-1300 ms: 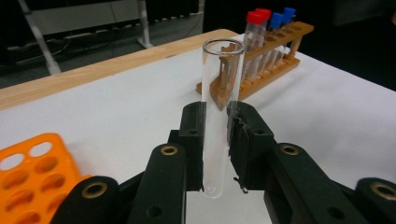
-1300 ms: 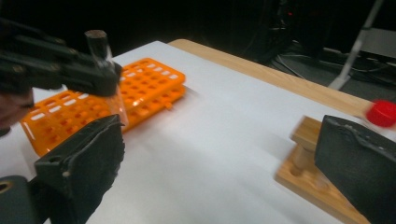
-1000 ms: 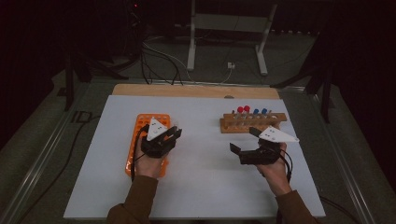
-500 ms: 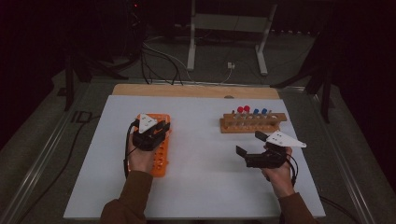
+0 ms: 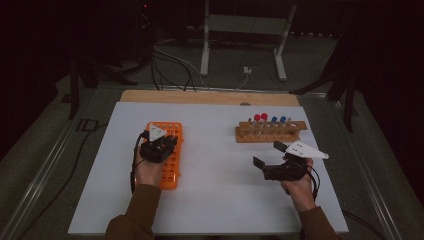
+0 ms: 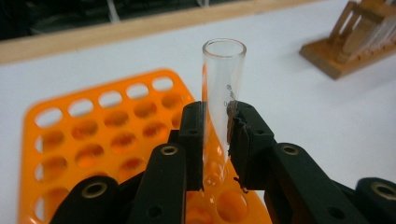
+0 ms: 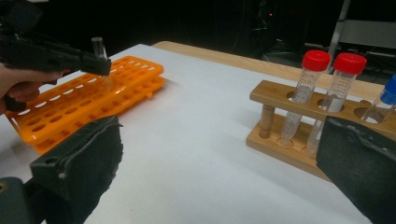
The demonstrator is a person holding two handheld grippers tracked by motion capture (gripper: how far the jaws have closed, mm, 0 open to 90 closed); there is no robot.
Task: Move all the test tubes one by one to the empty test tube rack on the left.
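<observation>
Over the orange rack [image 5: 169, 155] the left hand-held gripper [image 6: 215, 140] clamps a clear, uncapped test tube [image 6: 222, 88] nearly upright, its rounded bottom just above a hole, while the right hand-held gripper [image 5: 266, 156] hangs open well apart

A white table [image 5: 215, 200] with a wooden far edge carries an orange rack [image 5: 172, 165] and, well apart, a wooden rack [image 5: 270, 134].

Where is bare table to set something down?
Free: the white table between the orange plastic rack and the wooden tube rack, and the near edge. Crowded: the orange rack, where the left gripper holds a clear glass tube.
</observation>
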